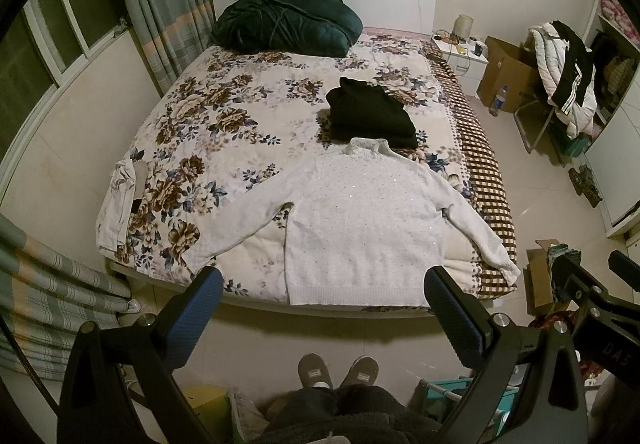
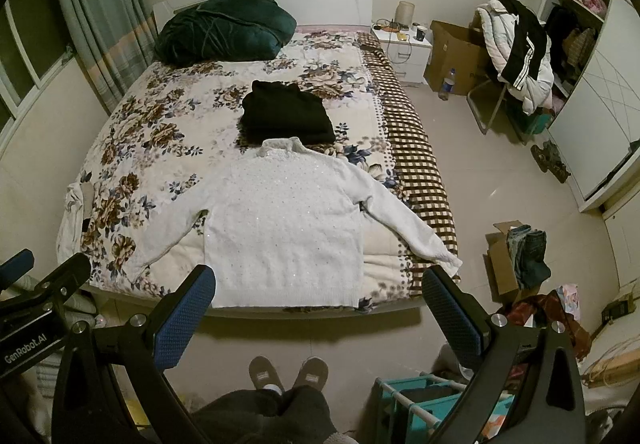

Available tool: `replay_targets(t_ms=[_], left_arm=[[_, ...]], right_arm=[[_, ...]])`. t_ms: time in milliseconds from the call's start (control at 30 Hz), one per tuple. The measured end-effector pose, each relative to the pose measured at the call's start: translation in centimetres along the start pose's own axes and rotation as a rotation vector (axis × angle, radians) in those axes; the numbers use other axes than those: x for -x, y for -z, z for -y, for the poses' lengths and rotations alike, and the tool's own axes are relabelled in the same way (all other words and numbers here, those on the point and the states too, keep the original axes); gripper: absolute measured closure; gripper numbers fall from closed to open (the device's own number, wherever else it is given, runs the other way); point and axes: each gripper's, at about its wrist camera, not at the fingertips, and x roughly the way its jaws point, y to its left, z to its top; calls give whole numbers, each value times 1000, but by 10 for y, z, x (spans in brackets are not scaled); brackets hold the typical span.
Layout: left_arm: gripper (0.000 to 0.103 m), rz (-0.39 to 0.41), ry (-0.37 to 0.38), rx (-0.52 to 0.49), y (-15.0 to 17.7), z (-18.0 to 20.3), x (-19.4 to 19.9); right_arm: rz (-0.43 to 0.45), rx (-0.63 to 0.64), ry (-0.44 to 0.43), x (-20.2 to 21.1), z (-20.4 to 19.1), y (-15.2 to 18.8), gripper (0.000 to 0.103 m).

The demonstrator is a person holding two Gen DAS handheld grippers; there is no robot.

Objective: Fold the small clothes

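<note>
A white knitted sweater [image 1: 360, 220] lies flat on the foot of the bed [image 1: 224, 108], collar away from me and both sleeves spread out; it also shows in the right wrist view [image 2: 284, 220]. Behind its collar sits a folded black garment [image 1: 372, 114], also seen in the right wrist view [image 2: 286, 112]. My left gripper [image 1: 324, 316] is open and empty, held back from the bed above the floor. My right gripper [image 2: 320, 316] is open and empty, beside the left one at about the same height. Neither touches the sweater.
A dark green quilt [image 1: 286, 18] is piled at the headboard. A light cloth [image 1: 118, 204] hangs off the bed's left corner. A nightstand [image 2: 404, 44], cardboard boxes [image 2: 452, 56], a clothes-laden chair [image 2: 516, 56] and a wardrobe [image 2: 600, 92] stand on the right. My slippered feet [image 2: 288, 370] are below.
</note>
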Motion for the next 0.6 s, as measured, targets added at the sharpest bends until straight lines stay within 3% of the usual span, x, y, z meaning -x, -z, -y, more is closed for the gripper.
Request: replay_targets(t_ms=[600], left_arm=[[0, 4, 4, 2, 0, 0, 0]], right_arm=[[2, 0, -2, 4, 5, 0, 0]])
